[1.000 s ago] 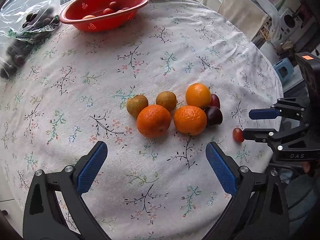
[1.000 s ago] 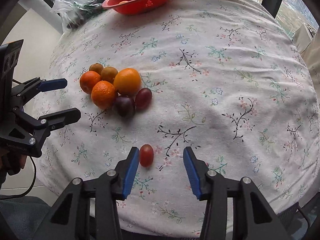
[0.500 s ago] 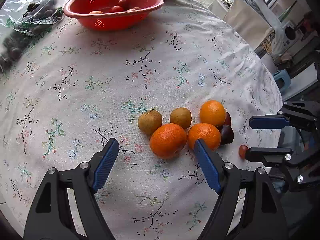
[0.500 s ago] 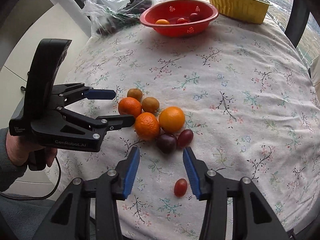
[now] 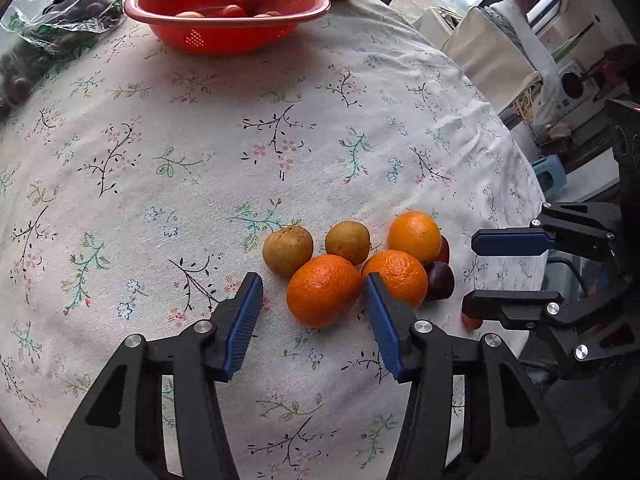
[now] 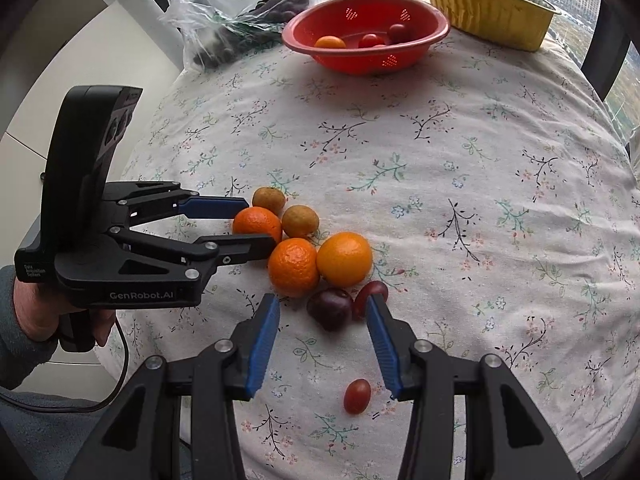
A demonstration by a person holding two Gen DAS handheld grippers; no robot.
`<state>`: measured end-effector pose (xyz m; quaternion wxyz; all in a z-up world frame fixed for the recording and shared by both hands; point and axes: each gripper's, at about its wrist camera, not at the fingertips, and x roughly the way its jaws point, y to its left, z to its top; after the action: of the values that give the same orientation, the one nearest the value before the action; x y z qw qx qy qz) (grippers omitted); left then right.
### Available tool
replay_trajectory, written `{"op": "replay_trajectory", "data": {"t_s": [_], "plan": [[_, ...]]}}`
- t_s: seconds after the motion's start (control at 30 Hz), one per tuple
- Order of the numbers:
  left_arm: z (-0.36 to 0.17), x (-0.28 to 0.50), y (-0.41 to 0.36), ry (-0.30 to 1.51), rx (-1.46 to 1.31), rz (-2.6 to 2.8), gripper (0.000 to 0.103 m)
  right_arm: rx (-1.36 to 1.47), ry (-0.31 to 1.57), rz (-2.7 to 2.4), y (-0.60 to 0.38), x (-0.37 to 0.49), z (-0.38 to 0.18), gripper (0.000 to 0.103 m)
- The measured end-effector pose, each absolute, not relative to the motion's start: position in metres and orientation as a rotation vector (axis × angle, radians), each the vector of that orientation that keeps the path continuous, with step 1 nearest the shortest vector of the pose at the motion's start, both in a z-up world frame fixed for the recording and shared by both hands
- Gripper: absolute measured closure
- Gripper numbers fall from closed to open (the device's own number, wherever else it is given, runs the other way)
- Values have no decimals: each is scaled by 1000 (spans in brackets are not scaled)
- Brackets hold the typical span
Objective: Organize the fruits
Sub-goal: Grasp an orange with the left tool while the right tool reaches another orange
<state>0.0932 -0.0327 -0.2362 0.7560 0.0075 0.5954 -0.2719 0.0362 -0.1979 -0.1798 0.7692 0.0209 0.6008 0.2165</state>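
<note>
A cluster of fruit lies on the floral tablecloth: three oranges, two brown fruits [image 5: 288, 250] and two dark plums [image 6: 330, 308]. My left gripper [image 5: 314, 302] is open with its fingers on either side of the nearest orange [image 5: 323, 290]; it also shows in the right wrist view [image 6: 246, 224]. My right gripper [image 6: 322, 334] is open just in front of the plums; it shows in the left wrist view [image 5: 472, 274]. A cherry tomato [image 6: 357, 396] lies loose below it. A red colander [image 6: 366, 36] at the far side holds small fruits.
A yellow foil tray [image 6: 488, 4] stands behind the colander. A clear plastic bag of dark fruit [image 6: 240, 20] lies at the far left. The table edge drops away close behind the right gripper [image 5: 532, 216].
My left gripper has moved forward to straddle the nearest orange. My right gripper has moved forward past the cherry tomato toward the plums.
</note>
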Motion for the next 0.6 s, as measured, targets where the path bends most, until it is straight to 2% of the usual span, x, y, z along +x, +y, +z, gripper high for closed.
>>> {"op": "replay_trajectory", "data": {"t_s": [0.13, 0.4, 0.6], "plan": [[-236, 93, -38, 1298, 20, -620, 69, 40, 1295, 481, -196, 40, -178, 54], [-234, 88, -32, 1304, -9, -593, 70, 11, 1283, 534, -182, 54, -174, 54], [-225, 74, -11, 1294, -71, -539, 70, 14, 1344, 566, -169, 62, -182, 54]]}}
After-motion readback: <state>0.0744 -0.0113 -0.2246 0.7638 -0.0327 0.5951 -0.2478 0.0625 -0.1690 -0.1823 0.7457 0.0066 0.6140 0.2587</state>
